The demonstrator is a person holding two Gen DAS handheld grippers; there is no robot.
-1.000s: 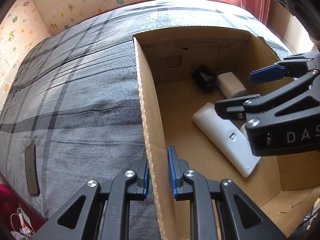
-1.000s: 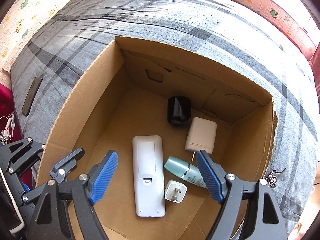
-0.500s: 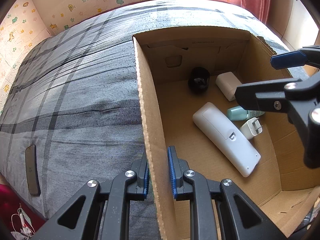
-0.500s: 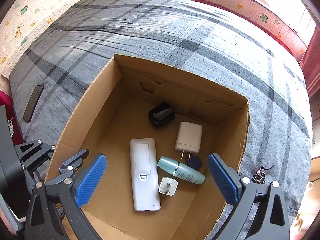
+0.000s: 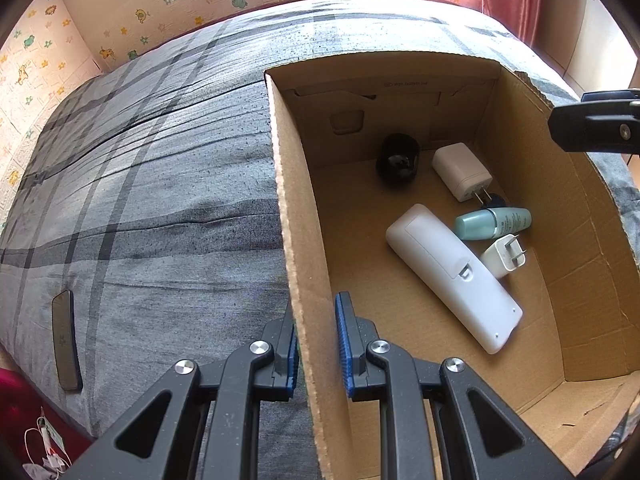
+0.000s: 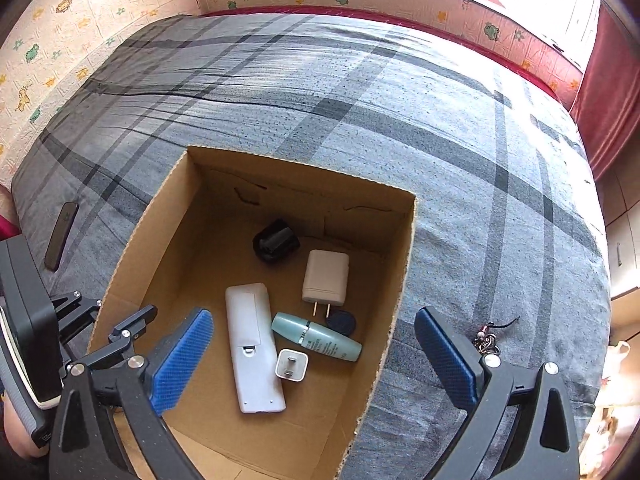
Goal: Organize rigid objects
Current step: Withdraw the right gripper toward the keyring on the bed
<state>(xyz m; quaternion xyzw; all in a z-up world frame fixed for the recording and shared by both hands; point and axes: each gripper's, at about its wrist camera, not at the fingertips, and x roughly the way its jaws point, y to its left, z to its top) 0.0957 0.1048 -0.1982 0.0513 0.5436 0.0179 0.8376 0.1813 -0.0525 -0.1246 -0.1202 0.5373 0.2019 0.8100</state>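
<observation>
Left gripper (image 5: 316,344) pinches the cardboard box (image 6: 400,264) wall; right gripper (image 6: 314,354), spread wide and empty, hangs above it. Below: remote (image 6: 252,344), two chargers, teal bottle (image 6: 316,337) boxed. Dark flat object (image 6: 61,230) far left on the bed looks left to collect.

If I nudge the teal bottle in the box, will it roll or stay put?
Probably rolls: the teal bottle is round and lies on its side on the flat floor of the cardboard box. It shouldn't go far, since the small white plug and the remote sit close beside it. Its smooth surface may be slippery.

Dark disc (image 6: 341,322) half hidden behind teal bottle (image 6: 316,336); bottle's print too small to read (both views); right gripper (image 5: 596,128) edge-cropped.
</observation>
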